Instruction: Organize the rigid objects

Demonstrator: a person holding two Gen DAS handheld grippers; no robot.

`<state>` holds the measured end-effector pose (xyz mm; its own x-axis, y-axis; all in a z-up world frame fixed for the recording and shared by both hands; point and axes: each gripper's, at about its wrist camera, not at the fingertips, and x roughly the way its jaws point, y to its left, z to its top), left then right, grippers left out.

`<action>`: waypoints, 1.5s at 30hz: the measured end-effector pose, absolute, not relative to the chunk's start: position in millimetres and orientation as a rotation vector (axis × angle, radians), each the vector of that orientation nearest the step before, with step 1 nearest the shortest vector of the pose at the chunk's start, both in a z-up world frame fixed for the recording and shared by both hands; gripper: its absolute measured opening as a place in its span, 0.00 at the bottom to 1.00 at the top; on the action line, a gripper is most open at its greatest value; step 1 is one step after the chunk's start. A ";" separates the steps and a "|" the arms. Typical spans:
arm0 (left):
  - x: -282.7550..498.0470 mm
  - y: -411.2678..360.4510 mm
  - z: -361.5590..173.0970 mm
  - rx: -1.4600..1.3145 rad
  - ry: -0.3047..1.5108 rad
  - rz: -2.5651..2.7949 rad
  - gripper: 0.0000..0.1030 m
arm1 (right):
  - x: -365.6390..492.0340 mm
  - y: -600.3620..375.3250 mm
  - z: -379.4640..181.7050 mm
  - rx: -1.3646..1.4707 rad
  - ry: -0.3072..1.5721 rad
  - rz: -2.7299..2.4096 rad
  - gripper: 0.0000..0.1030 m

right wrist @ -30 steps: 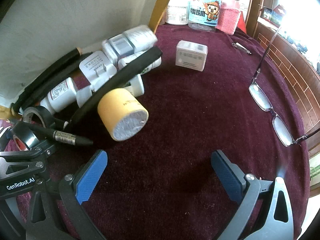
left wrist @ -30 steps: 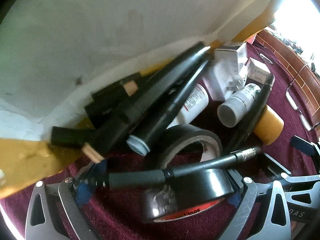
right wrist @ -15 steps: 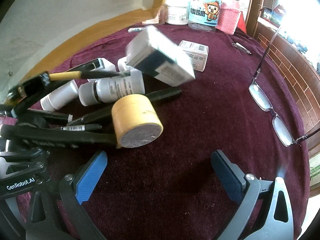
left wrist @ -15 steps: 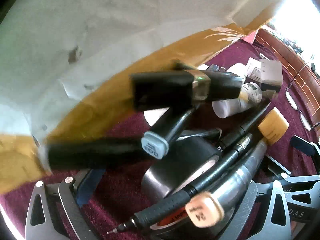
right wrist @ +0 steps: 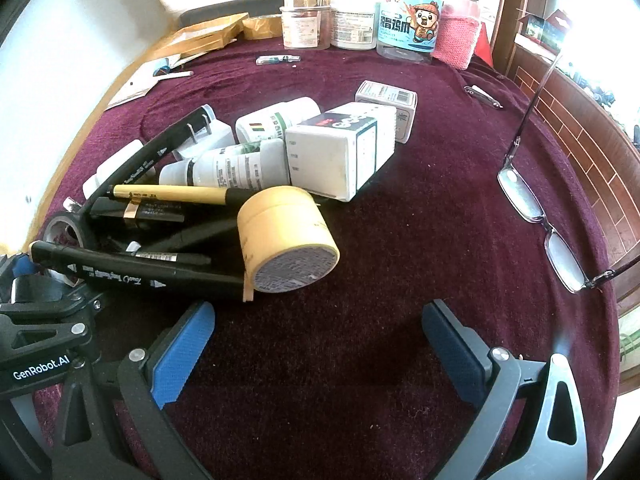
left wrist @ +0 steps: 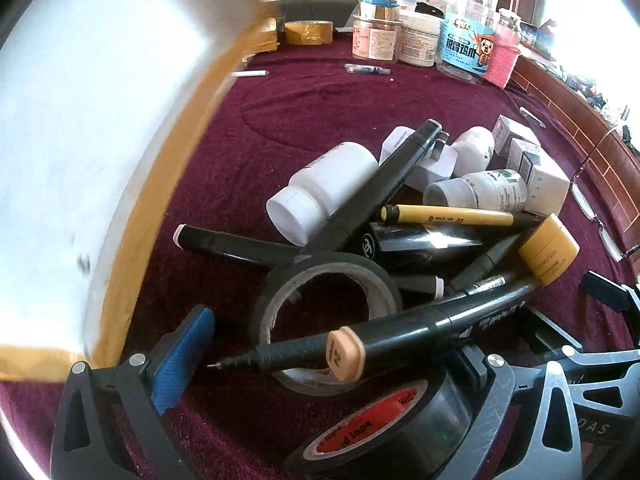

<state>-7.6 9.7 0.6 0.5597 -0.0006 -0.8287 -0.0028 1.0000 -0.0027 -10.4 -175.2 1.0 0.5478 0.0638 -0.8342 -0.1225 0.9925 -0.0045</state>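
A heap of rigid items lies on the maroon cloth: black markers, a yellow pen, white bottles, a white carton, a yellow jar and an open black tape roll. A second black tape roll with a red core rests between the fingers of my left gripper, which stands open under the markers; its right finger is hidden. My right gripper is open over bare cloth, just in front of the yellow jar.
A large white container with a yellow rim fills the left of the left wrist view. Spectacles lie at the right. Jars and tubs line the back edge. A wooden ledge runs along the right.
The white container has swung away to the left. The items that were tumbling from it have settled into a pile on the cloth. Both grippers kept their places.
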 end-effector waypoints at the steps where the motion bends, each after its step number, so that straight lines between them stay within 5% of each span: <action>1: -7.8 10.0 0.6 -0.004 0.977 0.001 0.99 | -10.3 -175.2 1.0 -0.065 0.985 0.110 1.00; 45: -8.7 11.4 1.6 -0.003 0.976 0.001 0.99 | -17.6 -182.7 0.4 -0.144 0.999 0.255 1.00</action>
<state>-8.7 11.4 1.6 0.5603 -0.0007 -0.8283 -0.0021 1.0000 -0.0022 -17.6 -182.7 0.4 0.5151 0.1454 -0.8447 -0.2767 0.9610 -0.0033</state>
